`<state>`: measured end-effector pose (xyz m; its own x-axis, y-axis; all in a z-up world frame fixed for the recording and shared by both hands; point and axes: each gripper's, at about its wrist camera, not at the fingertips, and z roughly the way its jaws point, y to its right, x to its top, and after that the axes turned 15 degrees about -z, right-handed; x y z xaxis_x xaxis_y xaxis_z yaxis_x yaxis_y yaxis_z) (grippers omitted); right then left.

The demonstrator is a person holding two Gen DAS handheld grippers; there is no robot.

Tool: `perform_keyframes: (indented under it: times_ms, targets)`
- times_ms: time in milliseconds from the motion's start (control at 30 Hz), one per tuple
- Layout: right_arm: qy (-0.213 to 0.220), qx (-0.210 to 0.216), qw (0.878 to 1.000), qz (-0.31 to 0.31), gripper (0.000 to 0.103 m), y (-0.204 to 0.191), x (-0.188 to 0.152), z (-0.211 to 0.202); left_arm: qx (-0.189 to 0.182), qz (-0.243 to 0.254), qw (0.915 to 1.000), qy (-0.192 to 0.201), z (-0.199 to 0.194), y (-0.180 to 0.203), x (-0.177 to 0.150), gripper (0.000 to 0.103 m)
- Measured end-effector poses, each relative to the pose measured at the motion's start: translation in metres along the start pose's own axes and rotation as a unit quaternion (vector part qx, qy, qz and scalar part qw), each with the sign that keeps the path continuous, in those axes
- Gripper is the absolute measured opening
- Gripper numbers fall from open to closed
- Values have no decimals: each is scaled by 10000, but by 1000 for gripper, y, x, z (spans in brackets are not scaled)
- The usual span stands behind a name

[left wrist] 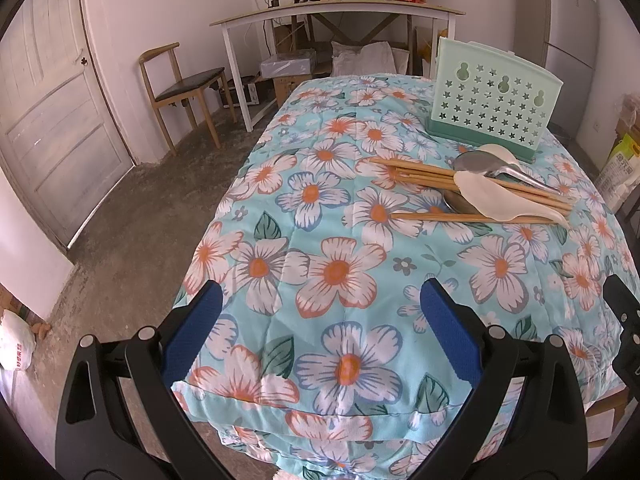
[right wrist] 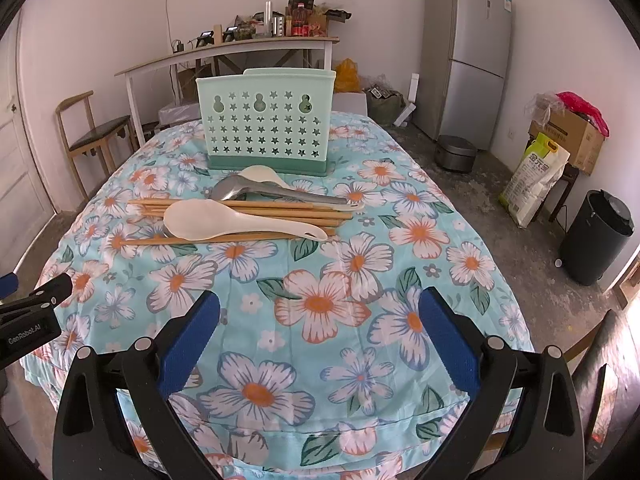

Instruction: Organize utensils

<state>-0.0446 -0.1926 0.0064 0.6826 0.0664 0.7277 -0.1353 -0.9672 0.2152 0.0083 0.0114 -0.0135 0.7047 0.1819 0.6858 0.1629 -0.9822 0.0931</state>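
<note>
Blue-padded fingers [right wrist: 448, 340] of the right gripper [right wrist: 319, 304] are seen spread wide over the near part of the table, with nothing held between them and only the floral tablecloth [right wrist: 320, 304] beneath. By the left wrist camera, the left gripper [left wrist: 320, 300] is likewise shown wide apart and empty above the near left corner of the table, its blue pads [left wrist: 192, 336] framing the printed flowers. At the left edge of the right wrist view, the black body of the left gripper can be made out, and a part of the right gripper is caught at the right edge of the left wrist view. Well beyond both grippers, the utensils are gathered in a loose pile on the cloth: several wooden chopsticks [right wrist: 248, 210] are laid roughly side by side, a white plastic spoon [right wrist: 224, 222] is rested across them, and a metal spoon [right wrist: 256, 192] and a second white spoon [right wrist: 262, 174] are placed behind, toward the holder. What seems to be another metal spoon [left wrist: 460, 202] is partly hidden under the nearer white spoon. Just behind the pile, a pale green utensil holder [right wrist: 266, 120] with star-shaped cut-outs is stood upright on a darker green base; its inside cannot be seen. Further back, a white table [right wrist: 224, 54] cluttered with items, a wooden chair [right wrist: 94, 132] and a grey refrigerator [right wrist: 466, 56] are visible.
</note>
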Motion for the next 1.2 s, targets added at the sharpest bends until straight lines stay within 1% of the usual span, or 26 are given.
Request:
perform_keyframes:
  times_ms: [1200]
  targets:
    - [-48, -1, 10000, -31, 97, -2, 2, 2, -14, -31, 10000, -20, 0, 0, 2, 96]
